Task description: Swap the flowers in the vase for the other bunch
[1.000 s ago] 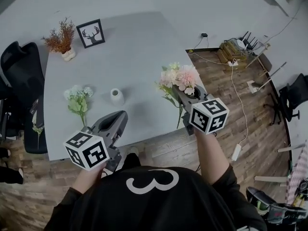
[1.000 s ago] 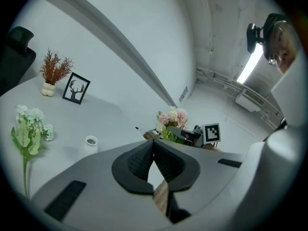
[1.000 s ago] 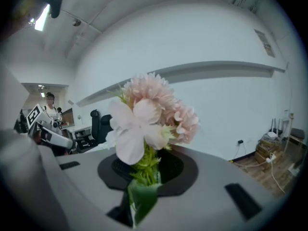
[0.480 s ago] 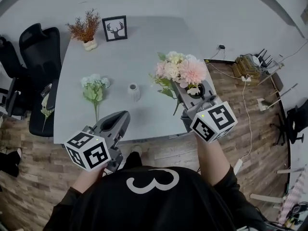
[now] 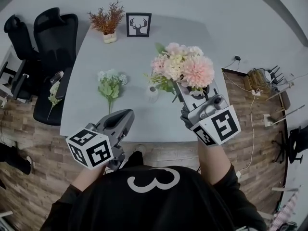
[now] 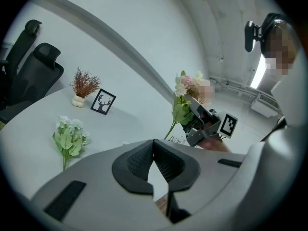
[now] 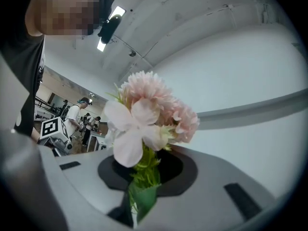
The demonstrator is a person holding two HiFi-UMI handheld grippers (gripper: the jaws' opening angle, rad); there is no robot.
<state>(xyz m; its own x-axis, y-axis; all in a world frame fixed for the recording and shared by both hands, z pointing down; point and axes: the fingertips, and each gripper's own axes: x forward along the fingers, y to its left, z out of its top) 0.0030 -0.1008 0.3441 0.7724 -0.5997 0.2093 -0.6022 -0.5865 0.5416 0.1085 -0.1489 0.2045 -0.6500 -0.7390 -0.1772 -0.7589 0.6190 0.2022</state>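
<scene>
Grey table [image 5: 134, 57] fills middle of head view. Right gripper [image 5: 187, 94] clamped on stems of pink bunch [image 5: 185, 69], held in air over table's right part, blooms pointing away from person. Left gripper [image 5: 126, 118] at table's near edge, jaws together, nothing between them. Pale green bunch [image 5: 109, 83] lies flat on table, left of small white vase [image 5: 152, 94]. Vase half behind pink bunch's leaves, looks empty.

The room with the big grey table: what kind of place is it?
Probably an office or lab: black office chairs beside the grey table, cables and electronics on the wood floor, people at desks behind.
</scene>
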